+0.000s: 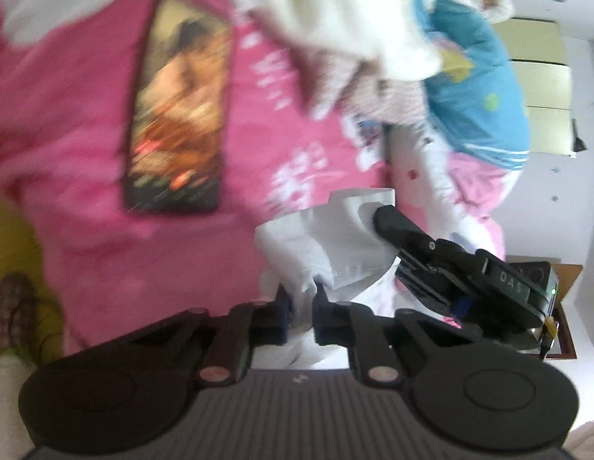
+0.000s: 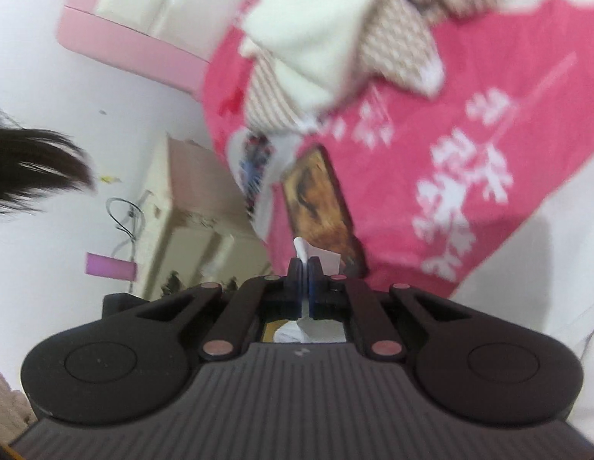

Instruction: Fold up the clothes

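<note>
Two grippers hold one white garment [image 1: 335, 245] between them, lifted clear above a pink blanket [image 1: 86, 207] that covers what looks like a bed. The left gripper [image 1: 301, 318] has its fingers pinched on a bunched edge of the cloth, and the right gripper [image 2: 305, 283] is clamped on another edge close by, a thin fin of white fabric standing up between its closed pads. From the left wrist view the right gripper [image 1: 389, 218] reaches in from the side, its tip buried in the cloth.

To do this step well, the person would likely draw the two held points apart until the edge between them runs straight, then lower the piece flat onto a bare stretch of blanket before creasing it. Both pinches sit near each other, so the cloth sags in soft folds; a steady, even pull should take out that slack without dragging an edge from either grip.

The garment is thin and pale, wrinkled and crumpled, with a stitched hem showing along one side (its overall shape cannot be told from here). Other clothes [image 1: 473, 88], blue, pink and cream, lie heaped further off. A dark framed picture [image 1: 174, 115] rests on the blanket.
</note>
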Action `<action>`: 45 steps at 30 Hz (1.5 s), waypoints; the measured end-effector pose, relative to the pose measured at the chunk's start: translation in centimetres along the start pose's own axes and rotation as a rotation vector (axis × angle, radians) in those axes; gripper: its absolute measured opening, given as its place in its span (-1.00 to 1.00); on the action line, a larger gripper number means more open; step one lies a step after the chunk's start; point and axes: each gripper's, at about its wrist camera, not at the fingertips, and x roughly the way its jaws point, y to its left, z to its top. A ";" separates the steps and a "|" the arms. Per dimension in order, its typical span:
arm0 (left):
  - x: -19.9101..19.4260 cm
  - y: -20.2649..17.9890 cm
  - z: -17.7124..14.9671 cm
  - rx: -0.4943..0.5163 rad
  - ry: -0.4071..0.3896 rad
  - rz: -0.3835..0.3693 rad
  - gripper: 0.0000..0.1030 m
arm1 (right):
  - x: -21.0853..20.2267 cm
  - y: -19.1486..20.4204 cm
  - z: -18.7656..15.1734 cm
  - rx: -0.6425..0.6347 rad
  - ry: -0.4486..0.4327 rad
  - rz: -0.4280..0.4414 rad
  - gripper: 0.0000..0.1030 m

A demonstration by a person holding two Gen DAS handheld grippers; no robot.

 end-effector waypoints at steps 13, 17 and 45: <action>-6.5 -8.9 7.2 0.087 -0.397 -0.118 -0.87 | -1.8 7.8 11.5 -0.464 -0.212 0.155 -0.98; -6.9 -10.3 8.6 0.129 -0.461 -0.125 -0.87 | -2.4 10.2 15.0 -0.607 -0.277 0.202 -0.98; -4.2 -8.5 15.2 0.252 -0.434 0.017 0.08 | 1.7 11.1 20.0 -0.664 -0.299 0.286 -0.98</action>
